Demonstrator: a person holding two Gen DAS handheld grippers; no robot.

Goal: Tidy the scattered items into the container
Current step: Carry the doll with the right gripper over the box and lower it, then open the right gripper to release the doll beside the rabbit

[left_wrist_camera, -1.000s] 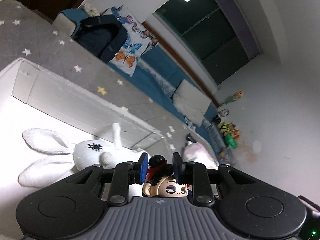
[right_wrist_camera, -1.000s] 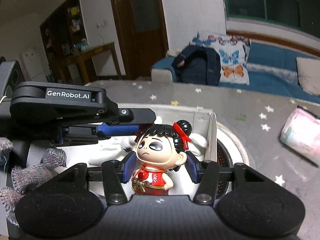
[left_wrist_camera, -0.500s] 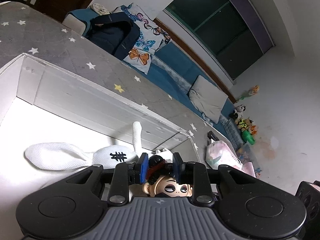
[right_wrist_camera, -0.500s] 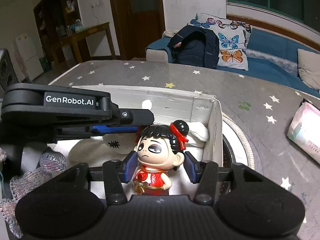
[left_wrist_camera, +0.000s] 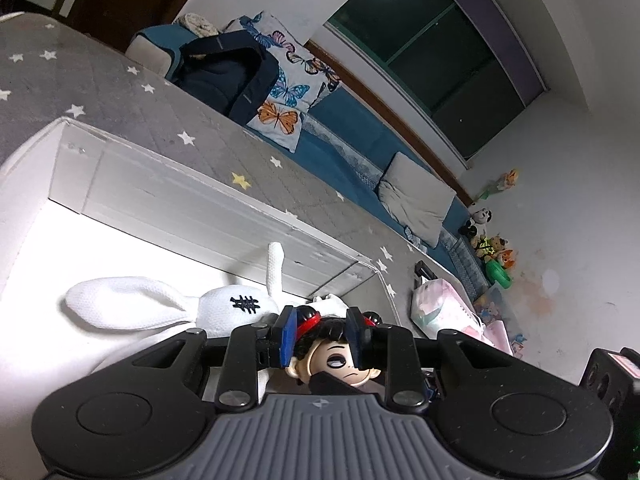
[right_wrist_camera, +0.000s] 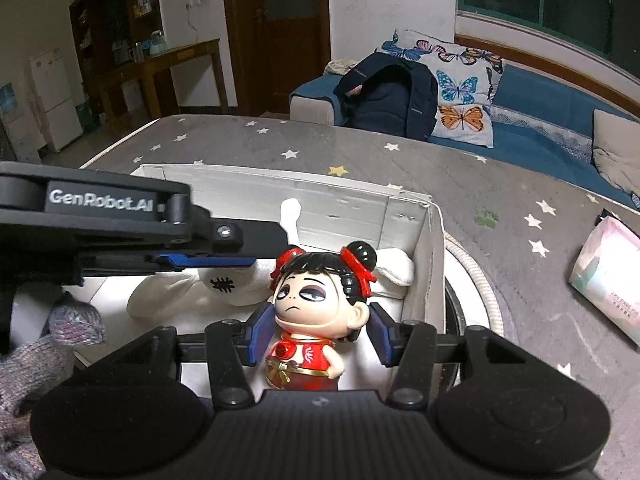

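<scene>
1. Readable text: "GenRobot.AI" in white on the black body of the left gripper [right_wrist_camera: 208, 260]. The pastel tissue pack [right_wrist_camera: 604, 276] has small print near its edge, too small to read. The white plush rabbit [right_wrist_camera: 224, 284] carries a black stitched mark on its head.
2. Surroundings: grey star-print mat [right_wrist_camera: 360, 148], with a blue sofa [right_wrist_camera: 552, 108] behind it holding a butterfly-print cushion [right_wrist_camera: 460, 100] and a dark navy backpack [right_wrist_camera: 392, 96]. Wooden door [right_wrist_camera: 276, 28] and side table [right_wrist_camera: 168, 64] at the back, white fridge [right_wrist_camera: 52, 96] at far left. Small toys sit by the wall [left_wrist_camera: 496, 252].
3. Obstruction: the left gripper's arm crosses the white box and covers part of the rabbit.
4. Container: the white cardboard box [right_wrist_camera: 432, 264] sits on the mat with the rabbit lying inside. A round hose-rimmed object [right_wrist_camera: 480, 280] touches its right wall.
5. Task item: a big-headed doll figurine with black hair buns and a red outfit [right_wrist_camera: 316, 304] stands upright over the box's near right corner.
6. Left gripper [left_wrist_camera: 320, 332]: fingers [left_wrist_camera: 288, 334] are closed on the doll's hair at the buns.
7. Right gripper [right_wrist_camera: 316, 332]: fingers [right_wrist_camera: 260, 332] are spread, flanking the doll's head with gaps on both sides.
</scene>
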